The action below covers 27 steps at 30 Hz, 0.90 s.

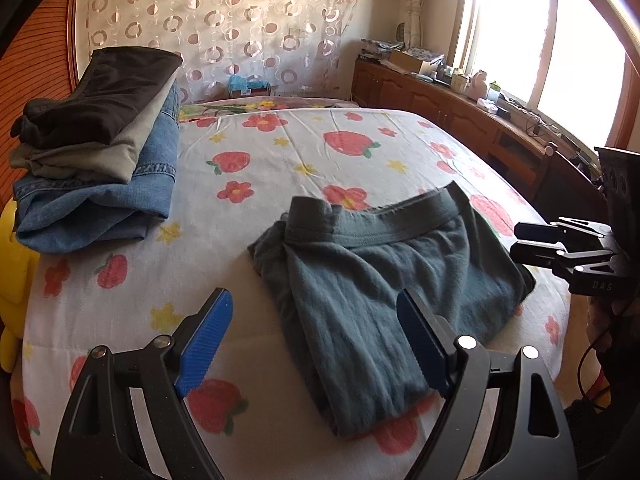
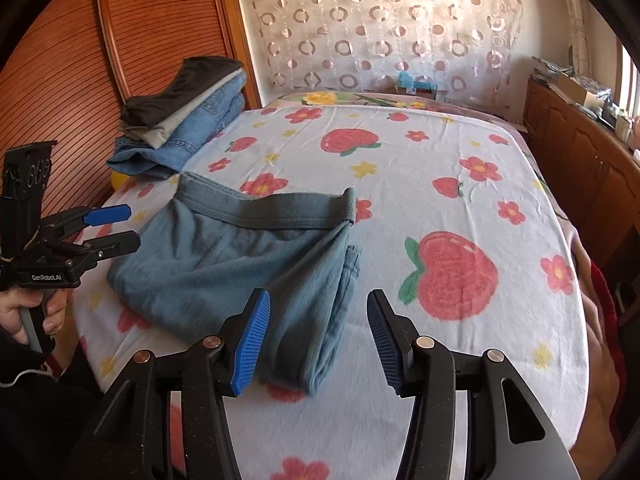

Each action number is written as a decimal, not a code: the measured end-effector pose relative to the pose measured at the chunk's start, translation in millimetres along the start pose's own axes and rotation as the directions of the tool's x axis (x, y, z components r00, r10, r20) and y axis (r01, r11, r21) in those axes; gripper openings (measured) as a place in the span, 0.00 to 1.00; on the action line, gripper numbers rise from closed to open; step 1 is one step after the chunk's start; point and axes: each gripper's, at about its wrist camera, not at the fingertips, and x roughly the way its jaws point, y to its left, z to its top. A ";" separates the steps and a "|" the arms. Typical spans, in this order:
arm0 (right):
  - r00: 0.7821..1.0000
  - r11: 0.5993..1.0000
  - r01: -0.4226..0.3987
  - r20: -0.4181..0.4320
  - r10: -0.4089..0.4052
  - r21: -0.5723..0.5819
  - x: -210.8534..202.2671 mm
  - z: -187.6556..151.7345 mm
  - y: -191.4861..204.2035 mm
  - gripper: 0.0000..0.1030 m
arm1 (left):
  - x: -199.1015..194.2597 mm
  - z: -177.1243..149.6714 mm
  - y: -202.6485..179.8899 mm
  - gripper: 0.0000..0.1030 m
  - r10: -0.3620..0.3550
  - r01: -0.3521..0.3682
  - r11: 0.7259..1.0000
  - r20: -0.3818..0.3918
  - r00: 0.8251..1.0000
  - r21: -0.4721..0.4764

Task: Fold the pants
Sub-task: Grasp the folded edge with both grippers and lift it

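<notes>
Grey-green pants (image 1: 372, 280), folded into a compact bundle, lying near the front edge of a bed (image 1: 280, 152) covered by a white sheet printed with strawberries and flowers. The cloth looks soft, light and limp, probably a fleecy knit, so it should drape and slide rather than keep a crease; the thicker waistband (image 1: 404, 216) along the far side and the doubled fold at the near end are the likeliest places for a firm pinch, since a single loose layer would probably pull away from the rest. The left hand-held gripper (image 1: 316, 340) stands with its jaws wide over the near end of the bundle, the blue pads clear of the cloth and nothing between them pressed. The right hand-held gripper (image 2: 320, 340) has its jaws parted more narrowly, also holding nothing, above the bundle's near right corner. The mattress is a yielding surface, so the pads could sink in when pressing down. A stack of folded clothes (image 1: 96, 148) sits at the far left of the bed; a patterned curtain (image 1: 224, 20), a wooden cabinet (image 1: 440, 104) and a bright window (image 1: 540, 40) bound the room.
</notes>
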 end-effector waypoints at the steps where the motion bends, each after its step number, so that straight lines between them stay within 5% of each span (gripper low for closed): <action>1: 1.000 1.000 0.002 -0.002 -0.002 0.006 4.6 1.7 -1.3 0.51 | 2.2 2.6 1.2 0.82 0.000 0.000 1.000 0.002 1.000 0.000; 15: 0.999 0.999 0.030 -0.044 -0.029 0.022 46.0 16.6 -0.1 0.51 | 44.7 19.4 22.2 0.57 -0.050 0.046 0.997 -0.064 0.997 -0.065; 22: 0.998 0.999 0.032 -0.050 -0.031 0.015 52.2 15.3 1.4 0.51 | 45.6 16.0 23.0 0.55 -0.068 0.063 0.994 -0.059 0.996 -0.085; 27: 0.999 1.000 0.028 -0.042 -0.028 0.001 55.2 15.6 4.8 0.33 | 45.6 14.4 23.0 0.29 -0.118 0.113 0.989 -0.056 0.991 -0.098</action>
